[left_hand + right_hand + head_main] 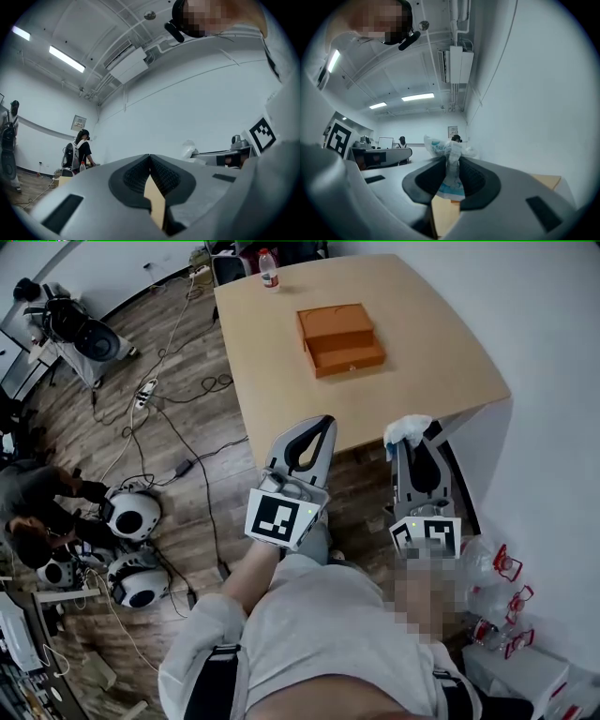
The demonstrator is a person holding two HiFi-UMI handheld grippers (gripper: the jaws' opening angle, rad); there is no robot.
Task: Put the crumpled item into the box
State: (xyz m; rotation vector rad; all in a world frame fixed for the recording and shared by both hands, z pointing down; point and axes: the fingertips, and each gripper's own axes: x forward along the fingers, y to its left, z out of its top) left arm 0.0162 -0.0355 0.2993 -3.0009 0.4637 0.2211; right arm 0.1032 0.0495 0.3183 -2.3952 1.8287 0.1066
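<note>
A crumpled white wrapper with blue print (449, 161) is pinched between the pads of my right gripper (450, 171), its top sticking out past the tips. In the head view the crumpled wrapper (406, 429) and right gripper (418, 439) hover at the near edge of the wooden table (281, 381). The orange box (341, 338) lies flat farther out on the table, well ahead of both grippers. My left gripper (325, 424) hangs by the same table edge, to the left. Its jaws meet with nothing between them, as the left gripper (150, 158) view also shows.
A clear bottle with a red cap (269, 269) stands at the table's far edge. Cables (178, 399), white round machines (133, 515) and a crouching person (37, 502) are on the wooden floor to the left. Plastic bottles (497, 596) lie low right by a white wall (553, 381).
</note>
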